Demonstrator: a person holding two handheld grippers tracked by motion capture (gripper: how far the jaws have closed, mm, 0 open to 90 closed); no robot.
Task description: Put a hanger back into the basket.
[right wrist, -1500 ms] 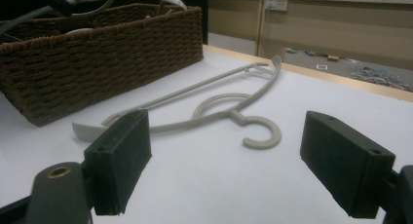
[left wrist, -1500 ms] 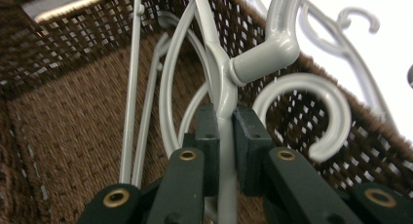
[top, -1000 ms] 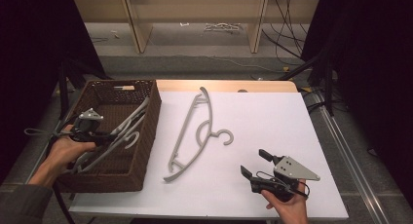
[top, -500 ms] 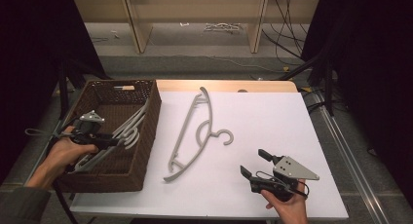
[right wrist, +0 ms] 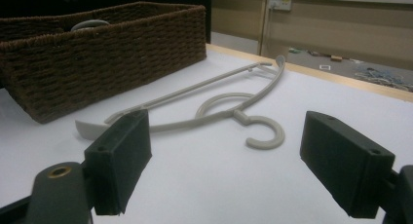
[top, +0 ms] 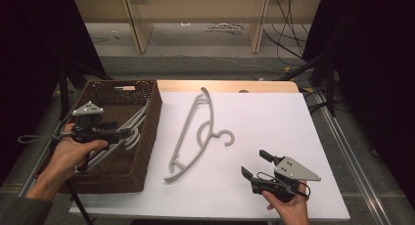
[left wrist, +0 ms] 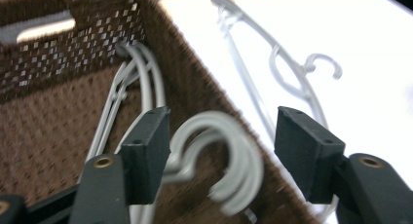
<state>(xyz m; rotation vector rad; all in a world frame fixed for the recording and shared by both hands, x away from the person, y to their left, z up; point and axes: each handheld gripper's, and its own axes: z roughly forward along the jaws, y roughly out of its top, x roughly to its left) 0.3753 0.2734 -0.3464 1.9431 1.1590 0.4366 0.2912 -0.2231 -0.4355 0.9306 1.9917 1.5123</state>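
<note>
Over the basket (top: pixel 147 137) my left tool (left wrist: pixel 221 153) has just been opening, hanger hooks (left wrist: pixel 229 160) loose between its jaws; right tool (top: pixel 257 166) sits released above the worktop (top: pixel 274 117).

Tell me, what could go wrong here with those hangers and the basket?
The left gripper has just been opening, and the hooks of the hangers in the basket sit loose between its pads, near the basket's wall. As the hand pulls away, a jaw might snag a hook and drag a hanger out. The hanger on the table lies flat, so the open right gripper may struggle to grip it.
</note>
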